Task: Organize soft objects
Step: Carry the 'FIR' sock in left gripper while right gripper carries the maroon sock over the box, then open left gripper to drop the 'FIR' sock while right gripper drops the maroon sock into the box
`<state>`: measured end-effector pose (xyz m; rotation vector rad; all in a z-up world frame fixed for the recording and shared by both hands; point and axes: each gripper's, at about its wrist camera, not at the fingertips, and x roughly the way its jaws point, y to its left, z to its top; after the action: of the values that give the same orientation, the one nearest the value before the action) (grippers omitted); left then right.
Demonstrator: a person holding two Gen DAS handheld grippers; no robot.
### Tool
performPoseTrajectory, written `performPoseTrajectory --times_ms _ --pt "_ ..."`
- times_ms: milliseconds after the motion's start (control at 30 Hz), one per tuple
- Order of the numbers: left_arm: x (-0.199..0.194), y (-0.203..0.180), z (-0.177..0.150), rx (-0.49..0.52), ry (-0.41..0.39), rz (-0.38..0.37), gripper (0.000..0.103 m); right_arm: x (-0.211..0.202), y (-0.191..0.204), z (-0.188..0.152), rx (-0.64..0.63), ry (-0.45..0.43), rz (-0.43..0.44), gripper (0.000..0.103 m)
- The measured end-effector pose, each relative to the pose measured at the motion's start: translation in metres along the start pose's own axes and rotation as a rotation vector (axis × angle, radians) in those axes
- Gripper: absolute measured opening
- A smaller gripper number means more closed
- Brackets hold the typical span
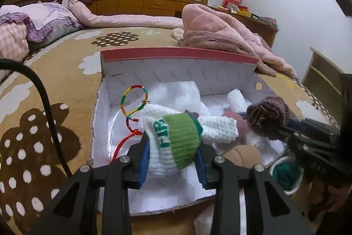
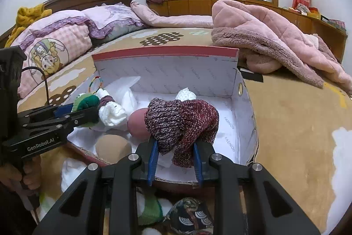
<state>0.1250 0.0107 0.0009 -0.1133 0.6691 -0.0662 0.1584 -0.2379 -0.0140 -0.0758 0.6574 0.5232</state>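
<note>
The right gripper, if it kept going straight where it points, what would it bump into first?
Probably the box. The right gripper, shut on a maroon knit, points down into it, so the knit would likely reach the white paper lining first. Depth is hard to judge here.

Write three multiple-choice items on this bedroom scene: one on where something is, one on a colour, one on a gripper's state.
1. Where does the open cardboard box sit?
A. on the bed's brown spotted blanket
B. on a wooden desk
C. on the floor

2. What colour is the band on the white knitted toy in the left gripper?
A. yellow
B. green
C. black

3. What is the right gripper doing?
A. hanging open and empty
B. clamping the box's wall
C. gripping a maroon knitted piece

Answers: 1 A, the blanket surrounds the box; 2 B, a green band wraps its middle; 3 C, the blue pads press the knit from both sides.
</note>
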Motion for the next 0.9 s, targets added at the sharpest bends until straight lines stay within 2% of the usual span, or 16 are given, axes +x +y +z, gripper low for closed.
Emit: performPoseTrajectory --times_ms 167,300,567,733,900 --pt "0.013 -0.009 -0.002 0.041 0.054 0.002 0.039 0.003 0.005 0.000 -0.018 0.000 -0.050 0.029" --pt "0.013 -0.011 -0.003 0.044 0.053 0.000 0.040 0.009 0.011 -0.001 -0.047 0.025 -0.090 0.040" --pt "0.015 -0.015 -0.006 0.057 0.062 0.006 0.044 0.014 0.009 -0.002 -0.043 0.042 -0.108 0.050" --pt "0.014 -0.017 -0.007 0.078 0.071 0.005 0.053 0.016 0.012 -0.002 -0.055 0.051 -0.117 0.056" --pt "0.014 -0.018 -0.008 0.083 0.074 0.004 0.055 0.016 0.014 -0.003 -0.060 0.051 -0.133 0.060"
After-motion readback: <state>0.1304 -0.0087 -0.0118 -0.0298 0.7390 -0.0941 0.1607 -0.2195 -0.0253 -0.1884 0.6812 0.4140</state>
